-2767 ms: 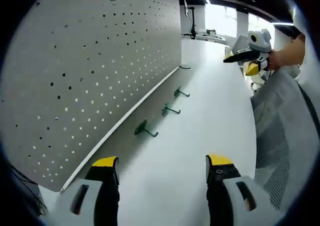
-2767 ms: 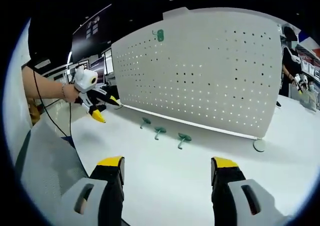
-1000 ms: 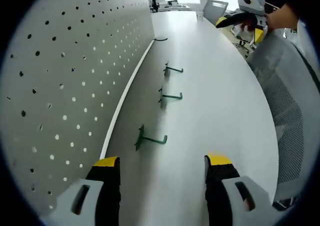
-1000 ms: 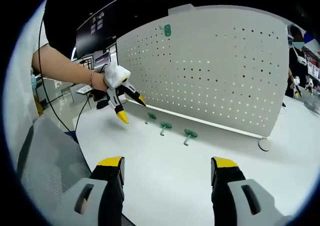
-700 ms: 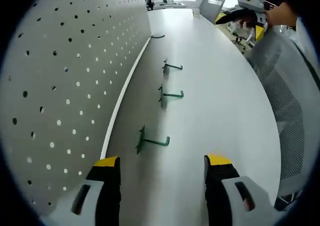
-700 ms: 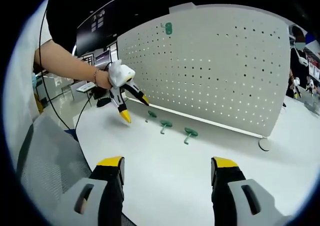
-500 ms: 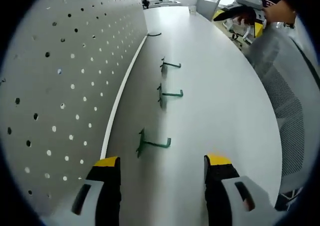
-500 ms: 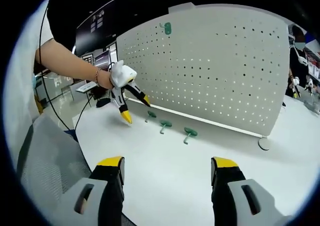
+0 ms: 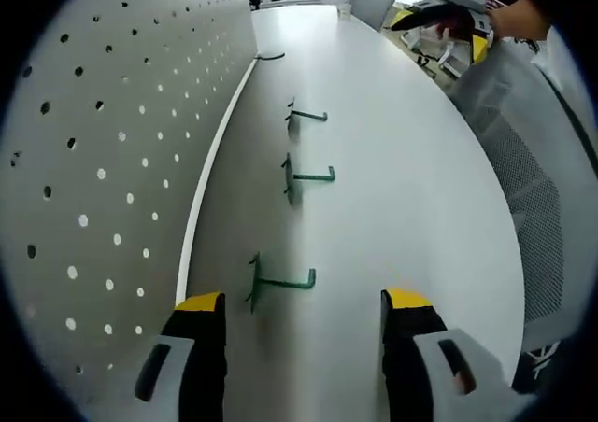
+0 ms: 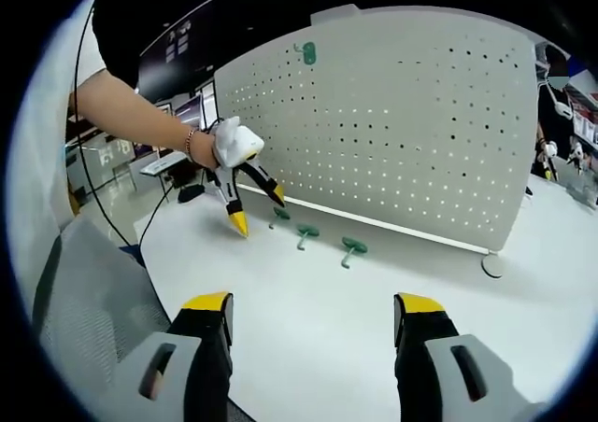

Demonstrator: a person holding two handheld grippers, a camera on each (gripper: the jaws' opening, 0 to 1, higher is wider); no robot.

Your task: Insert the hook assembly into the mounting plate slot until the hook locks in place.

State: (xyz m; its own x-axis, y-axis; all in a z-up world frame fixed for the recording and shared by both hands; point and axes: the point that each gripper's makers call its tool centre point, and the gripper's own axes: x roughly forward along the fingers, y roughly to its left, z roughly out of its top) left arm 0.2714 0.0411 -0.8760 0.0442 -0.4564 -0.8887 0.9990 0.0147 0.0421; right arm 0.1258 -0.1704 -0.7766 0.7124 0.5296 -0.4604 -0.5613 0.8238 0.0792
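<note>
Nearest hook (image 9: 280,280) lies just ahead — between the wide-apart left gripper (image 9: 304,312) jaws.

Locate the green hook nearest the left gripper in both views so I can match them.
Left gripper view: nearest green hook lies on the white table, low centre, just ahead of the jaws, beside the pegboard base.
Right gripper view: same hook, left of centre, leftmost of three, next to the left gripper.
Shared landmark: the pegboard's white base strip.

Left view skims along the pegboard (image 9: 103,142); right view faces it from afar.
</note>
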